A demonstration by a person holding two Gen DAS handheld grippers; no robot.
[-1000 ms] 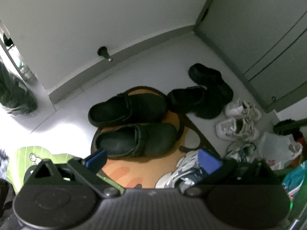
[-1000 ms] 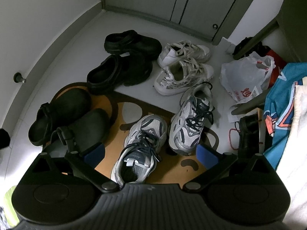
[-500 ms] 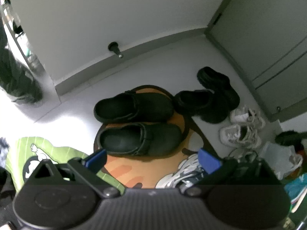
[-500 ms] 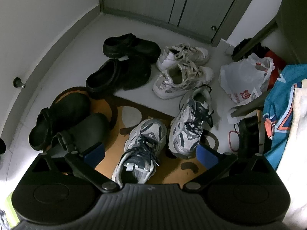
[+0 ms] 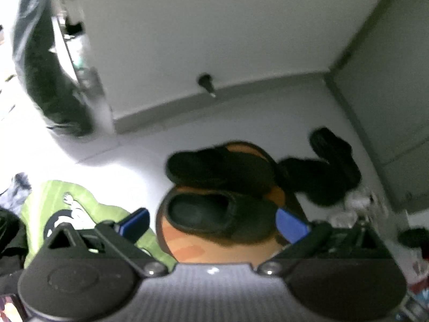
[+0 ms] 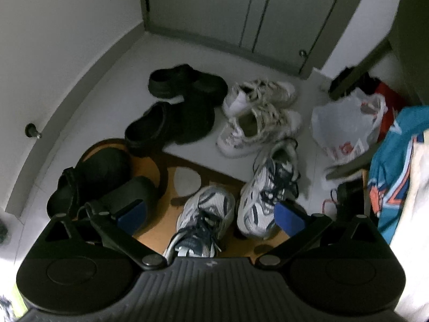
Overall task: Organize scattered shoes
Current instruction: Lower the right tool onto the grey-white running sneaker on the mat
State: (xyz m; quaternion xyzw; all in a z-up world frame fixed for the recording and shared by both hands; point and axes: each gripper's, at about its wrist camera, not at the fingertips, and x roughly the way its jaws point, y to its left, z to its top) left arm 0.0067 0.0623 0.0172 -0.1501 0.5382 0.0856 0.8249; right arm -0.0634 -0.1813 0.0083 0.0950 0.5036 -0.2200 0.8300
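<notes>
I see dark green clogs (image 6: 96,185) side by side on the orange mat (image 6: 163,214), grey-navy sneakers (image 6: 236,204) beside them, black clogs (image 6: 177,112) and white sneakers (image 6: 257,115) farther back on the floor near the cabinet doors (image 6: 257,16). A white plastic bag (image 6: 346,126) slumps nearby. My left gripper (image 5: 213,221) and right gripper (image 6: 206,214) both hover spread apart, holding nothing
</notes>
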